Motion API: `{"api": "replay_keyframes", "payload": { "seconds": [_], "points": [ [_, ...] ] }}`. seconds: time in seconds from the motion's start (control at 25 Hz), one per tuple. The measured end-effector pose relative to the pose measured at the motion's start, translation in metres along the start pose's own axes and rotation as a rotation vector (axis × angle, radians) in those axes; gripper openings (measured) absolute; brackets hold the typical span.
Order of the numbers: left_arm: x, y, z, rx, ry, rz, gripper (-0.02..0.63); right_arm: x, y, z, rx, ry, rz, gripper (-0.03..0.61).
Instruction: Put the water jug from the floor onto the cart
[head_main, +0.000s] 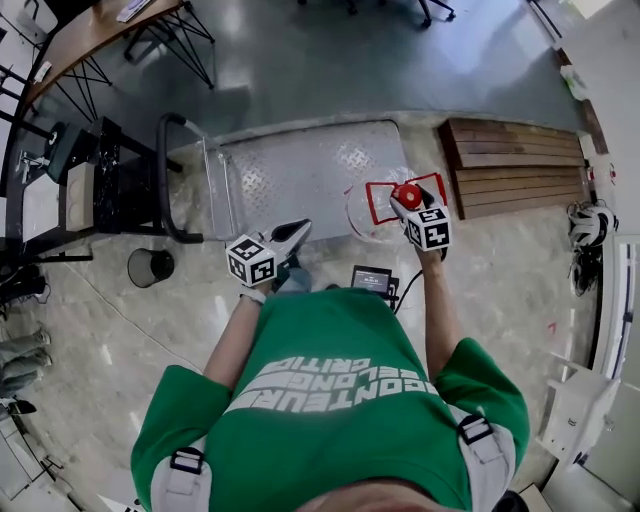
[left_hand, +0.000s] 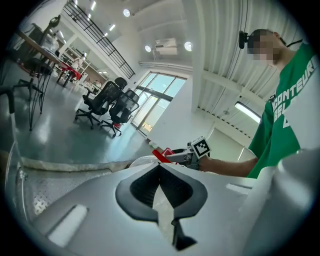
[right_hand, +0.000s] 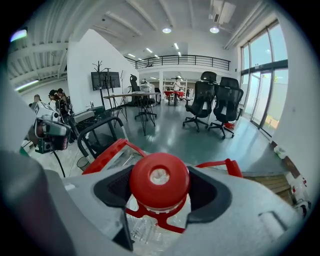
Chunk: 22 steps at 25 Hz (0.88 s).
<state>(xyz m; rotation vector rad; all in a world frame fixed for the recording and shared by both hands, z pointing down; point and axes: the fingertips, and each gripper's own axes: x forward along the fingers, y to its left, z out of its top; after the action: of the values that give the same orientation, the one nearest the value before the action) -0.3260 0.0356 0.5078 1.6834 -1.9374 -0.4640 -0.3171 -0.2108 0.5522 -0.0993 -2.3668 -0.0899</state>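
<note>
While right tool (head_main: 408, 200) grips jug (right_hand: 159, 182), cart (head_main: 300, 175) near

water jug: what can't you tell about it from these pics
- Body below the red cap: right gripper view, hidden by the tongs.
- Whether the water jug sits on floor or cart: head view, right gripper covers its top.
- Water level: head view, clear wall too faint.

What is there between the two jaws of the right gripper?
The red cap of the clear plastic water jug; the right gripper grips its neck, seen in the right gripper view.
</note>
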Motion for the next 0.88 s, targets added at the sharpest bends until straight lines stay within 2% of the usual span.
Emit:
{"api": "replay_keyframes", "payload": {
  "seconds": [0.56, 0.88],
  "points": [
    [-0.019, 0.062, 0.037, -0.027, 0.002, -0.022, 0.008, 0.051, 0.021, 0.043, 0.002, 0.037, 0.004, 0.299],
    [-0.039, 0.089, 0.054, -0.043, -0.025, -0.005, 0.008, 0.084, 0.039, 0.07, -0.035, 0.053, 0.028, 0.298]
  ]
}}
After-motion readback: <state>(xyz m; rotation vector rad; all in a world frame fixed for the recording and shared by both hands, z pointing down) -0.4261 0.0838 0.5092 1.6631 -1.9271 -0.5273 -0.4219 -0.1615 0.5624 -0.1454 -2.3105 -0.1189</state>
